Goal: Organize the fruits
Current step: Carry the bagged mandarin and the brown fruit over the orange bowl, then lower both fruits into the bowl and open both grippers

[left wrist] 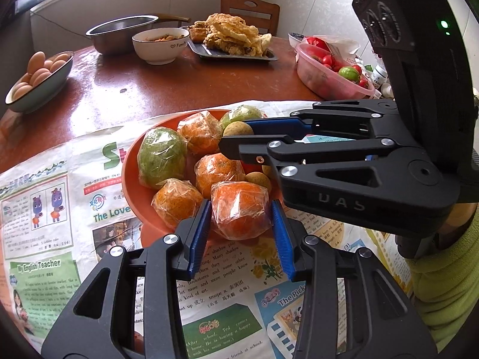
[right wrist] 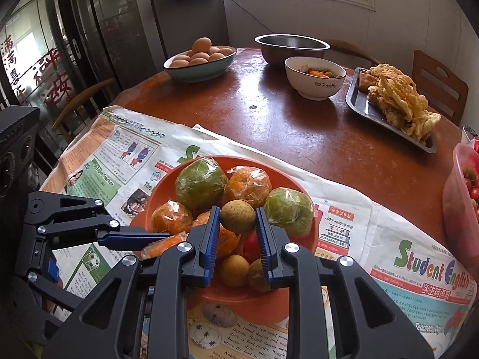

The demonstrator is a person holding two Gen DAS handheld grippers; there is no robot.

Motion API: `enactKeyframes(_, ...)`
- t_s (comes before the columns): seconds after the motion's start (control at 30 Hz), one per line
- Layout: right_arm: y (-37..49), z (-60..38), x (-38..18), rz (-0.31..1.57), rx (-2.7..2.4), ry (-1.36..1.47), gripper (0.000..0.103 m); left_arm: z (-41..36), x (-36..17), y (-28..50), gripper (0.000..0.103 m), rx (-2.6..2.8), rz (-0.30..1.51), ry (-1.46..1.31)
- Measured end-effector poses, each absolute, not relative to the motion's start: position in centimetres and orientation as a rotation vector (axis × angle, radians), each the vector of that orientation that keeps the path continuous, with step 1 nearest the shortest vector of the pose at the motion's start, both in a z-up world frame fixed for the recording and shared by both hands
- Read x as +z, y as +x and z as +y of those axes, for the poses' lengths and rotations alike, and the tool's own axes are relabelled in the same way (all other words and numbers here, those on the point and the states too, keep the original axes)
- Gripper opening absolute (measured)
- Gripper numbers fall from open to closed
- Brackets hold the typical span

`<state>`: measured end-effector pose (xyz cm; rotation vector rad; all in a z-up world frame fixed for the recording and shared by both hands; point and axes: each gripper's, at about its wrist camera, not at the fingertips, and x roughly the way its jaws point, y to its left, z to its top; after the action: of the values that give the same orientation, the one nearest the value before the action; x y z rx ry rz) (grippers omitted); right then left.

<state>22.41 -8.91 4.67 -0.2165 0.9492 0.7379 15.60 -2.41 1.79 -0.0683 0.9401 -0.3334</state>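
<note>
My left gripper [left wrist: 242,209] is clamped on a plastic-wrapped orange [left wrist: 239,209], its ribbed blue pads [left wrist: 200,230] pressing the crinkled film on both sides. The orange is roundish, so I can't name a long axis. It sits at the near rim of the orange plate [left wrist: 131,191], just beside another wrapped orange [left wrist: 176,202].

My right gripper [right wrist: 238,218] pinches a small brownish-green round fruit [right wrist: 238,216] between narrow-set pads, above the middle of the plate [right wrist: 308,239]. Its skin looks matte and speckled, unwrapped. Two similar small fruits [right wrist: 235,270] lie below it near the plate's near rim, with something red [right wrist: 251,246] between them and the oranges.

The plate is smooth and shallow, resting on printed newspaper [right wrist: 389,239] spread across the near edge of the glossy reddish-brown tabletop [right wrist: 299,125]. Two wrapped green fruits [right wrist: 200,184] lie toward the plate's far side.

At the tabletop's far edge, both views show a bowl of eggs [right wrist: 199,59], a steel basin [right wrist: 292,48], a white ceramic bowl [right wrist: 314,77] and a dark tray of fried food [right wrist: 395,101]. The left wrist view shows the whole pink tub of small tomatoes [left wrist: 332,71] at the right edge and a yellow-green sleeve [left wrist: 446,275]; the right wrist view catches only the tub's rim, but shows a dark cabinet [right wrist: 98,24] beyond the table.
</note>
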Motion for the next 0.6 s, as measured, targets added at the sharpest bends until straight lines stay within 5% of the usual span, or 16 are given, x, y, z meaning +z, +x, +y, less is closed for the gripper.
enactKeyframes(0.6, 22.28, -9.38, 5.07, 0.945, 0.729, -0.202, 0.028, -2.42, 1.79, 15.50, 0.033, -0.334, 0.940, -0.069)
